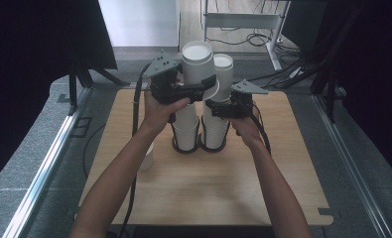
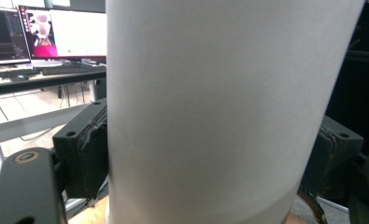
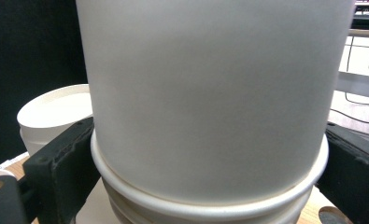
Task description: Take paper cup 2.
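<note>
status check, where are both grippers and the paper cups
Left gripper shut on top white paper cup of left stack. Right gripper fingers flank right cup stack. Spare cup under left forearm.

Light wooden table top (image 1: 223,188) seen on grey carpeted floor (image 1: 15,163). Lit monitors (image 2: 63,32) and keyboard (image 2: 65,69) seen on desk (image 2: 37,81) behind. Cables (image 1: 233,39) seen strewn beneath white-framed desk (image 1: 243,21) beyond.

Dim overall, with black corners in the high view. The surface (image 1: 208,188) is softly lit from above. Close cups (image 2: 219,112) blur and look grey.
</note>
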